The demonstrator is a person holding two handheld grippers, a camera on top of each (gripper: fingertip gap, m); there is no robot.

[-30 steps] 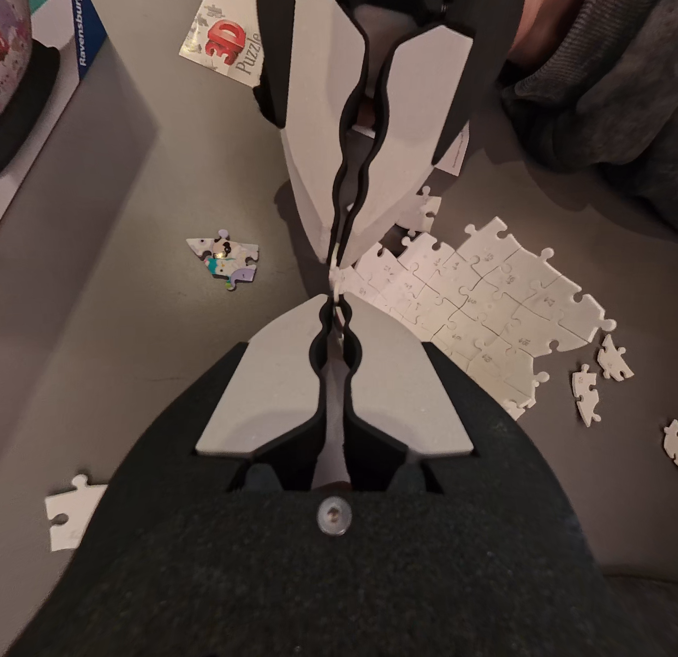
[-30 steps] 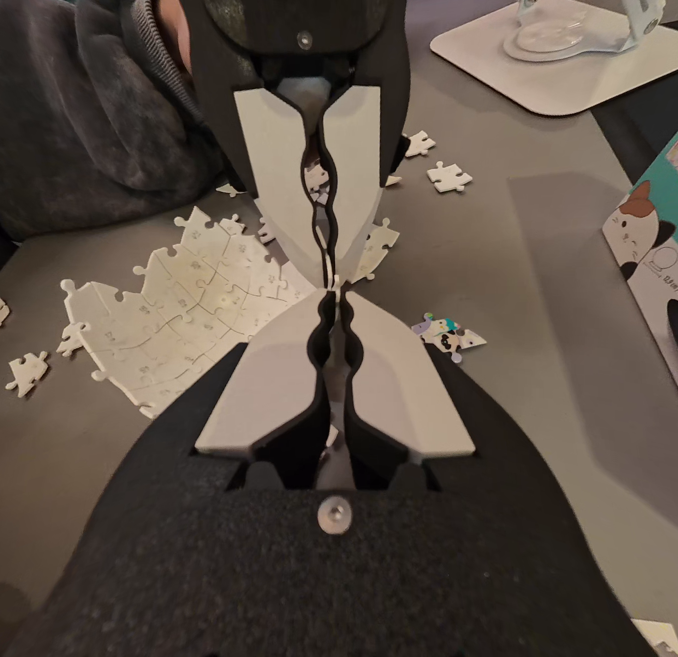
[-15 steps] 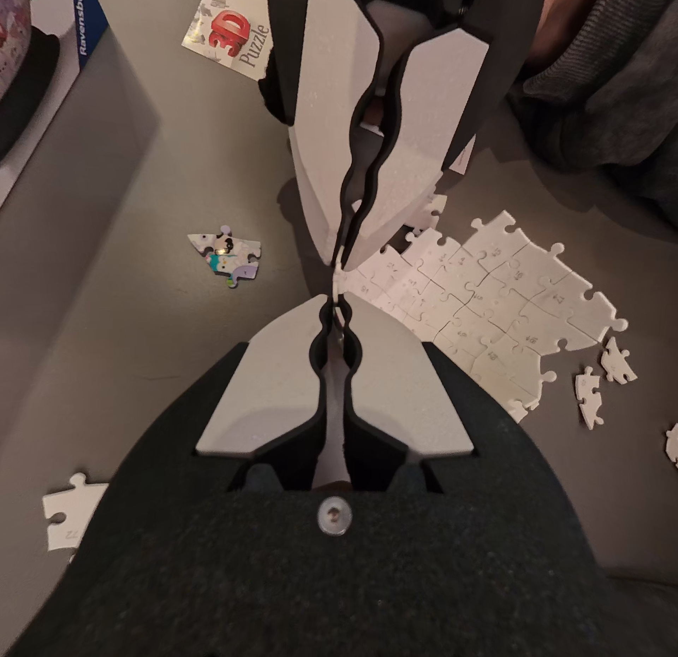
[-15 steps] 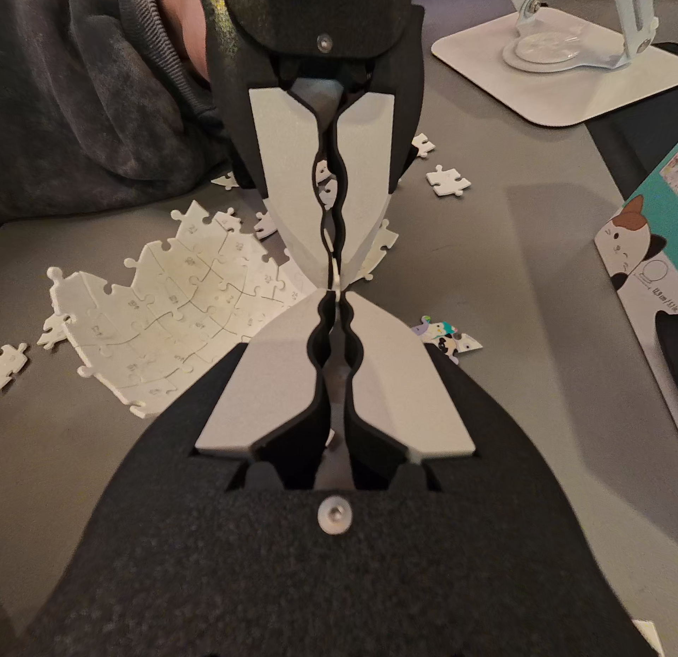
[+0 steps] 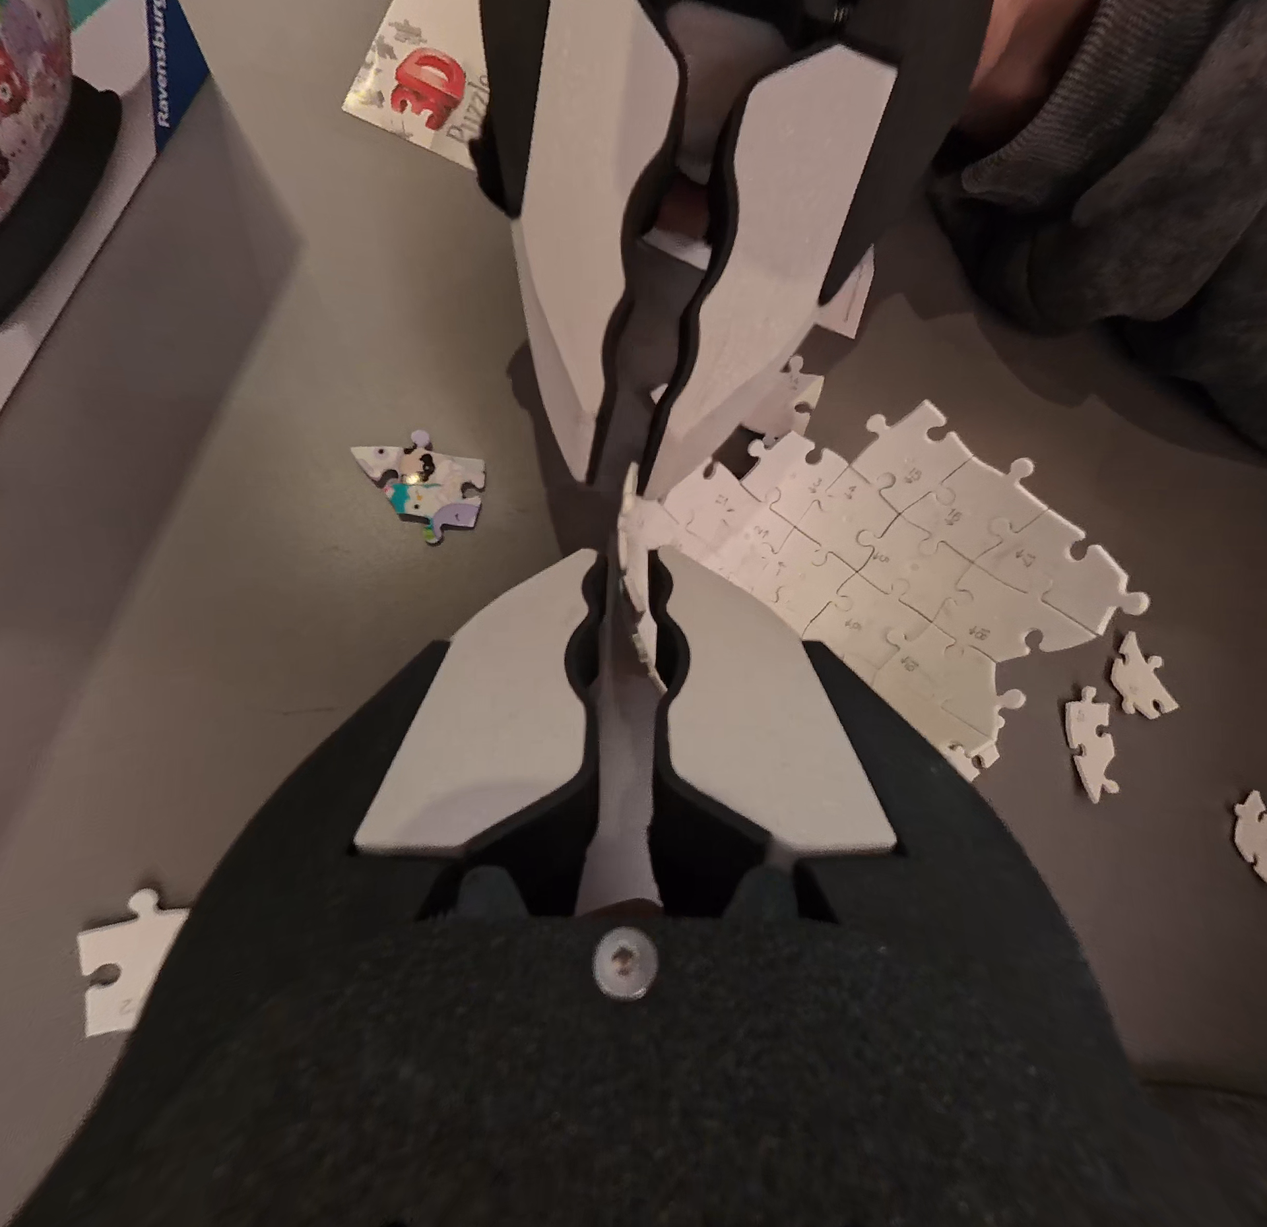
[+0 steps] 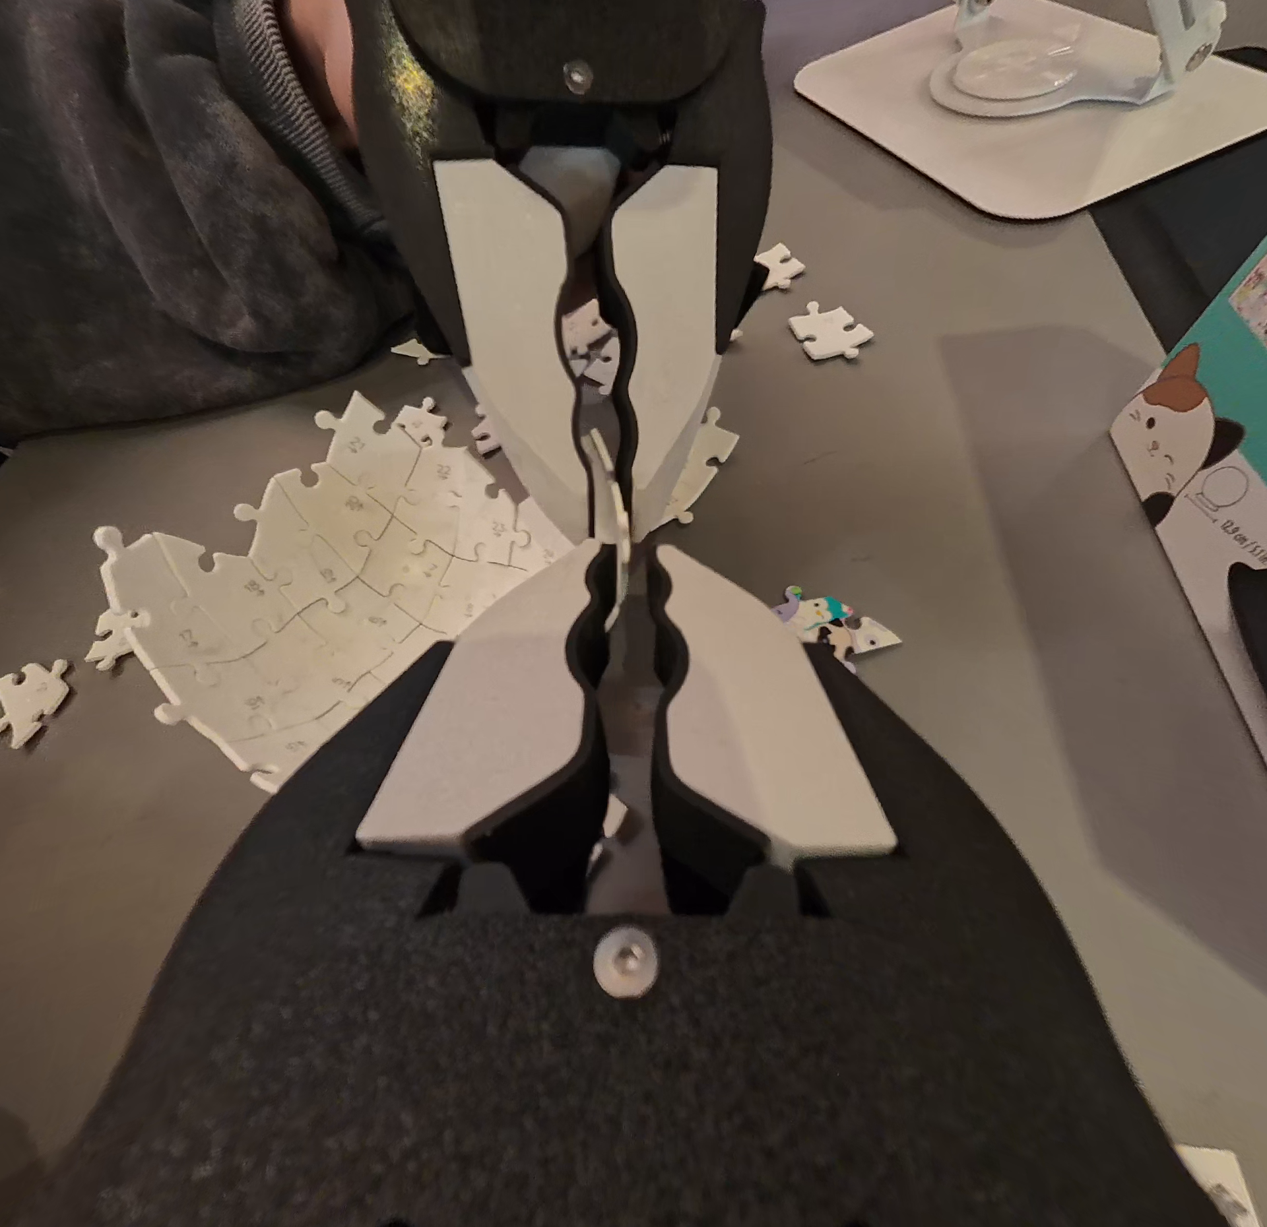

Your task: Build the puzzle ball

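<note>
left tool (image 5: 627, 567) clamping white puzzle piece (image 5: 634, 543) (edge-on), right tool (image 5: 620, 488) opposite

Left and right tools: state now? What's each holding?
Left tool: shut on a white puzzle piece, held edge-on.
Right tool: shut on a white puzzle piece too; whether the same piece or a joined one cannot be told.

On my right-wrist feed, a white stand base (image 6: 1015, 118) sits on the grey table (image 6: 960, 509). A person's grey knit sleeve (image 6: 158, 186) rests well left of that base.
</note>
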